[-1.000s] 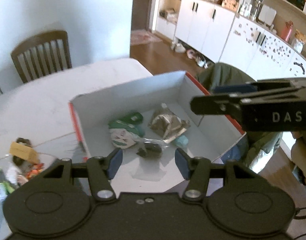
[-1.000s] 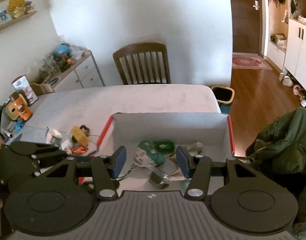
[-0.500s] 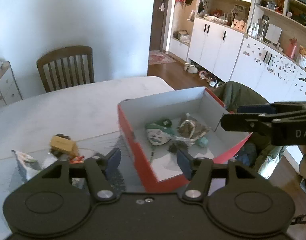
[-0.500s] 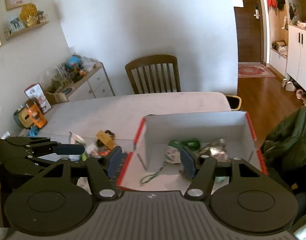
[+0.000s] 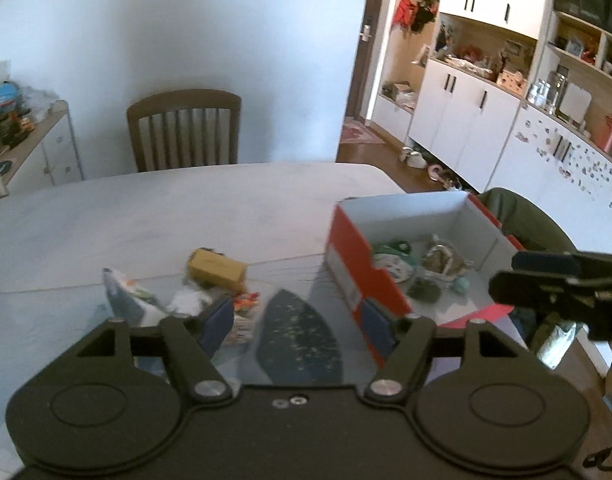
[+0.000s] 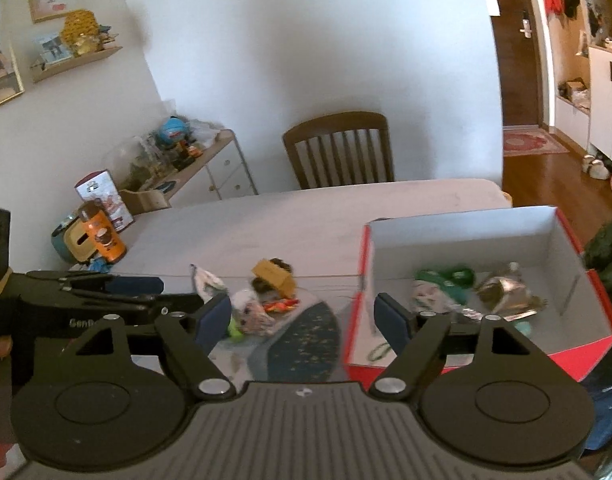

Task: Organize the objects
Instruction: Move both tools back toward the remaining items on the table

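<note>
Both the left gripper [image 5: 295, 320] and right gripper [image 6: 303, 316] are held empty, jaws apart, above the table [image 5: 145, 216] beside the red box [image 6: 562, 356] of small items.

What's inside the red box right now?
Inside the red box: a green-and-white packet, a crinkled silver foil bag, a small teal piece, a dark lump and a green cord. The near wall hides part of the floor.
</note>
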